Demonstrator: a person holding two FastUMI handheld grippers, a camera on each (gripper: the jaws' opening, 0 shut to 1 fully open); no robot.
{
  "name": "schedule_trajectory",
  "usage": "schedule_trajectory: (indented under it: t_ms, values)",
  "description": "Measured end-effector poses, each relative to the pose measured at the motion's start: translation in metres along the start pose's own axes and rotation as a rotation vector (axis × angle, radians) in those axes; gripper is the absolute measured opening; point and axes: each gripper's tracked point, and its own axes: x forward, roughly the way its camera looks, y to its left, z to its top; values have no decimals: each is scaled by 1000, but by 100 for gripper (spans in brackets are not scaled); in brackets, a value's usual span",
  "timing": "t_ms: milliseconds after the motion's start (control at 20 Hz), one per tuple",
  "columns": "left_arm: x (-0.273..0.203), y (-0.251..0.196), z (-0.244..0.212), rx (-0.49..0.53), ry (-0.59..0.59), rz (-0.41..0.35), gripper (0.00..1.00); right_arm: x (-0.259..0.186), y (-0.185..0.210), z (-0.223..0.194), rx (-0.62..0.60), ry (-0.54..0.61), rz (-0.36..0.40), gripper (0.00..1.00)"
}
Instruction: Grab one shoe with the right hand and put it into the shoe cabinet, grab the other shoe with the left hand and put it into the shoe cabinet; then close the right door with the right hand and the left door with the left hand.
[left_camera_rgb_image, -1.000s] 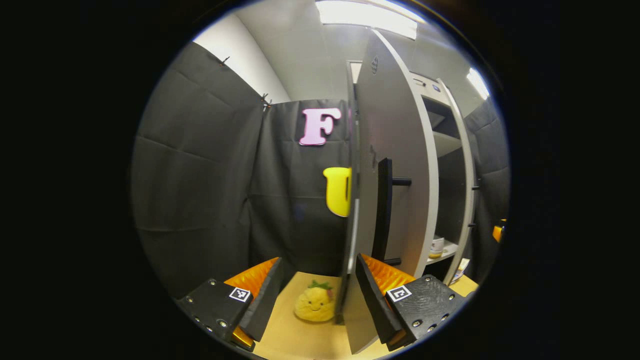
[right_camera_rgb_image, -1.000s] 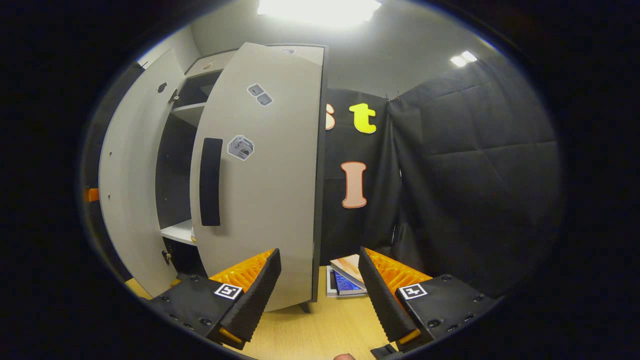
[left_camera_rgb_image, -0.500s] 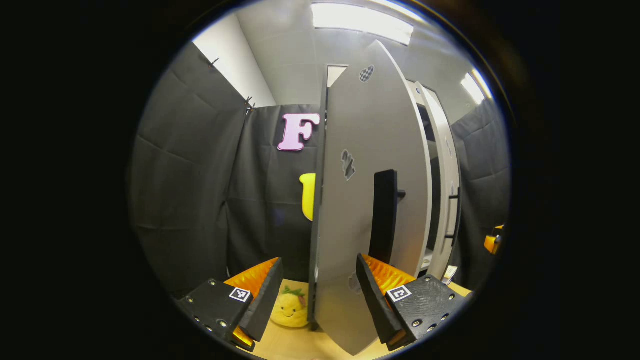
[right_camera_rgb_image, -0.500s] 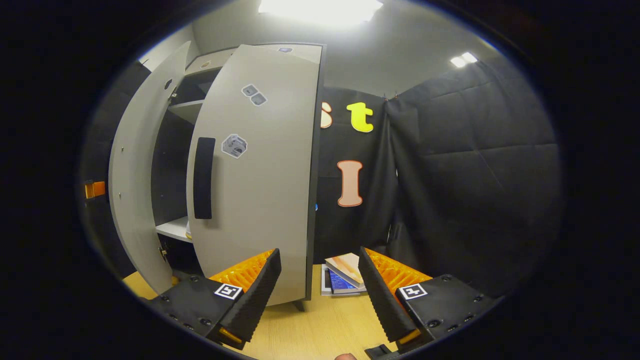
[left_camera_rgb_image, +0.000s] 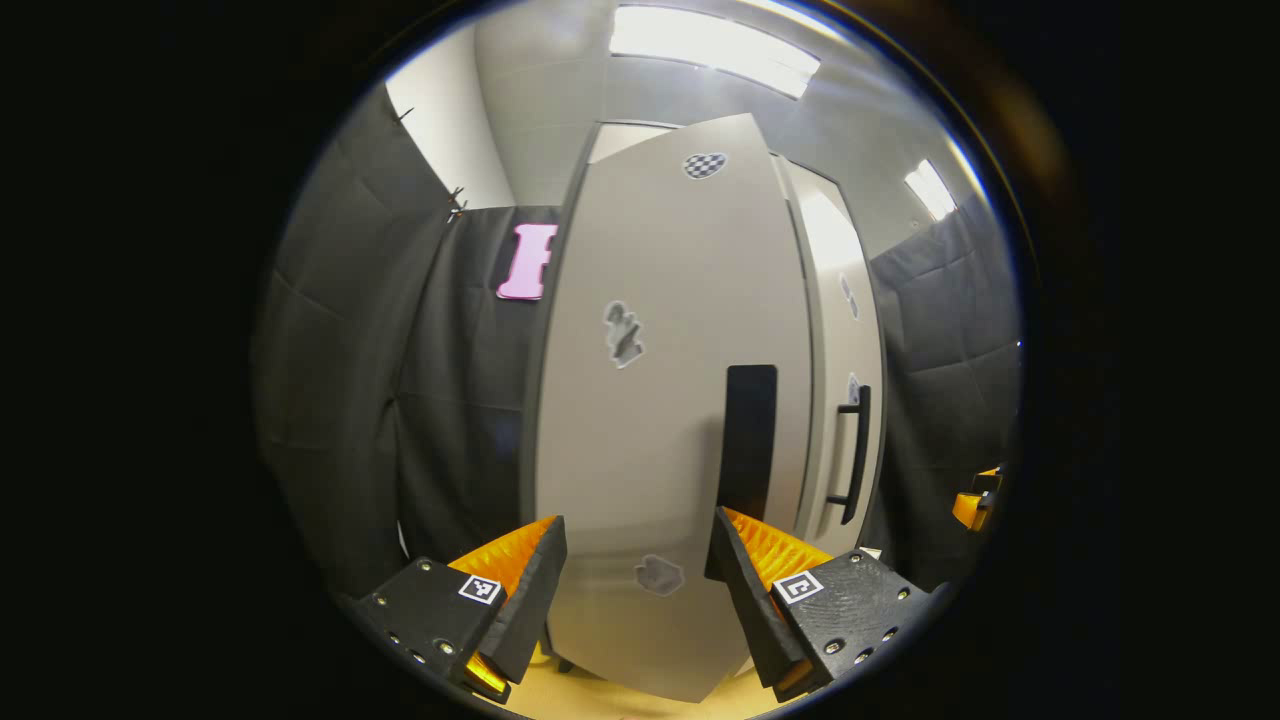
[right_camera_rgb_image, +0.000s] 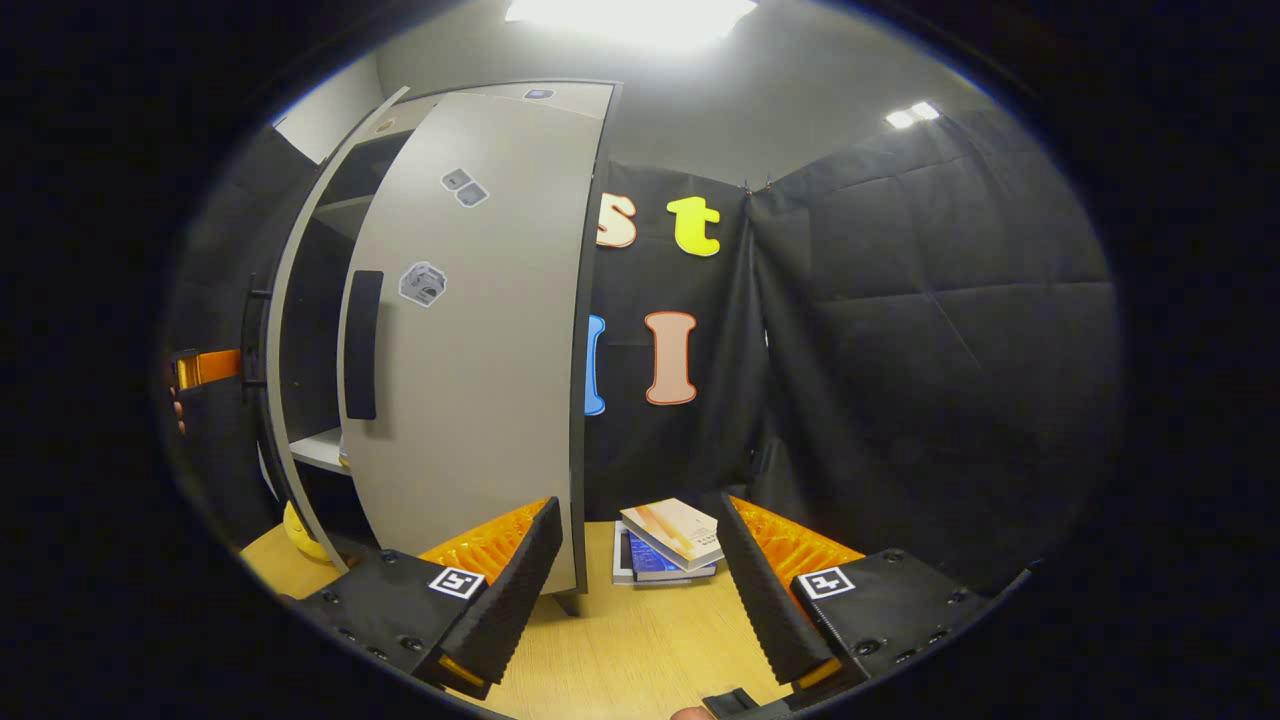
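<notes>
My left gripper (left_camera_rgb_image: 636, 590) has 2 wedge-shaped fingers with ribbed inner faces, bolted to textured blocks by small silver screws. Each block carries 1 square white-and-black marker tag. My right gripper (right_camera_rgb_image: 640, 590) is built alike, with 2 ribbed wedges and 2 tags.

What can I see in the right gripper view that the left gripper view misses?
The right gripper view adds a stack of books on the wooden table, a yellow object near the cabinet's foot, and a shelf seen through the gap between the doors. The left gripper view adds the front of the left door, with stickers and a flat black handle. Both share the right door, the black cloth wall, ceiling lights, and an open gripper in the foreground: right gripper, left gripper.
</notes>
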Motion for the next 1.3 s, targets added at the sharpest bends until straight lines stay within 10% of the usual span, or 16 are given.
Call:
schedule_trajectory:
  t_ms: [1300]
  values:
    - [-186, 54, 25, 156, 38, 131, 78, -77, 40, 41, 16, -130, 181, 98]
